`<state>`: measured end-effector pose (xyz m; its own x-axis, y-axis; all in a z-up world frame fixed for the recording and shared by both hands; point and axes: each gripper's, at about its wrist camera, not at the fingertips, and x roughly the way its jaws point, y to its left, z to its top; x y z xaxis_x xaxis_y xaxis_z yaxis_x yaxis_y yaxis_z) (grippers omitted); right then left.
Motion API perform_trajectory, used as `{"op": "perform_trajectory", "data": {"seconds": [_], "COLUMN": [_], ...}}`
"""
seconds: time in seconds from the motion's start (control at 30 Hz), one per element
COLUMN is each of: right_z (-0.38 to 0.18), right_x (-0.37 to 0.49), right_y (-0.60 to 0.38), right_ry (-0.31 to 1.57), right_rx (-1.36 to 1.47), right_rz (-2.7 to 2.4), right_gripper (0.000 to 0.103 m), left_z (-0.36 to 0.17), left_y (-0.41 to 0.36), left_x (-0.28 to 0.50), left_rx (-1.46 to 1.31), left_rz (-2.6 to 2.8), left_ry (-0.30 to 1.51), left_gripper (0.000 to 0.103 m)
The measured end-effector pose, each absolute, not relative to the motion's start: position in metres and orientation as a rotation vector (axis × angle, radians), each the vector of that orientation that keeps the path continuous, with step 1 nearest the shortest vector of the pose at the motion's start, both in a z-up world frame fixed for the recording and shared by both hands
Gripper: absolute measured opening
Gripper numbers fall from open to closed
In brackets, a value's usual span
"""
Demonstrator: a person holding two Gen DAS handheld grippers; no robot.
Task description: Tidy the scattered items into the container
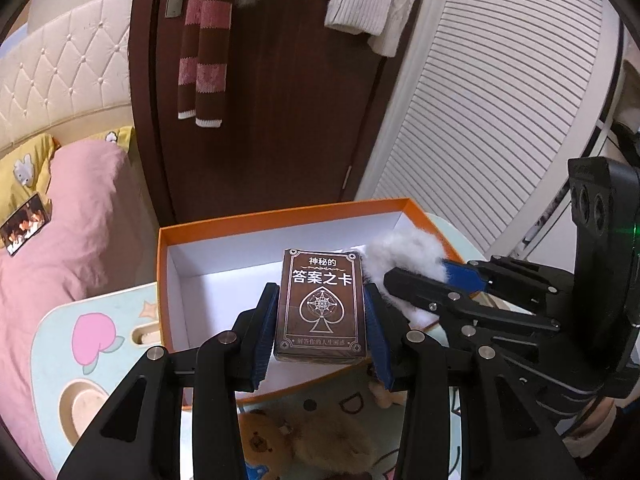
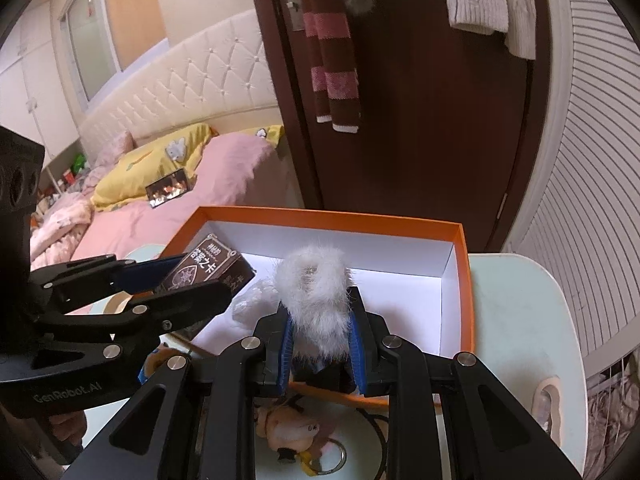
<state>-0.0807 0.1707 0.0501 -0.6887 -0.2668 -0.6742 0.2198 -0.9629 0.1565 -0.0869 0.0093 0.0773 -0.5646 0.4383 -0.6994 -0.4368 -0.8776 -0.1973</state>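
My left gripper is shut on a brown card deck box with a white spade design, held above the near edge of the orange box with a white inside. My right gripper is shut on a white fluffy fur piece, also over the orange box. In the left wrist view the right gripper and its white fur piece sit just right of the deck. In the right wrist view the left gripper holds the deck at the left.
The orange box rests on a pale blue cartoon table. A brown plush toy and a small doll keychain lie on the table under the grippers. A crumpled clear wrapper lies inside the box. A pink bed and a dark door stand behind.
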Motion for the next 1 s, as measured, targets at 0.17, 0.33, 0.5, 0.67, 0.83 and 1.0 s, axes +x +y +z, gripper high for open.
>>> {"op": "perform_trajectory", "data": {"seconds": [0.17, 0.33, 0.5, 0.67, 0.83, 1.0], "right_z": [0.048, 0.052, 0.055, 0.056, 0.061, 0.063], "right_x": [-0.084, -0.08, -0.078, -0.073, -0.056, -0.033], "right_y": [0.177, 0.182, 0.183, 0.183, 0.183, 0.182], "right_ry": [-0.136, -0.173, -0.176, -0.177, -0.162, -0.144], "right_rx": [1.069, 1.032, 1.024, 1.028, 1.017, 1.023], "right_rz": [-2.681, -2.705, -2.709, -2.702, -2.701, -2.695], "right_gripper": [0.045, 0.054, 0.054, 0.054, 0.054, 0.054], "left_z": [0.077, 0.078, 0.076, 0.079, 0.086, 0.089], "left_y": [0.008, 0.003, -0.001, -0.005, -0.013, -0.022], "left_x": [-0.085, -0.082, -0.081, -0.071, -0.051, -0.028], "left_rx": [-1.055, -1.032, -1.045, -1.045, -1.037, -1.05], "left_rz": [2.491, 2.517, 2.5, 2.505, 2.506, 2.519], "left_ry": [0.045, 0.03, -0.021, -0.042, -0.06, -0.045], "left_gripper": [0.069, 0.078, 0.078, 0.078, 0.078, 0.078]}}
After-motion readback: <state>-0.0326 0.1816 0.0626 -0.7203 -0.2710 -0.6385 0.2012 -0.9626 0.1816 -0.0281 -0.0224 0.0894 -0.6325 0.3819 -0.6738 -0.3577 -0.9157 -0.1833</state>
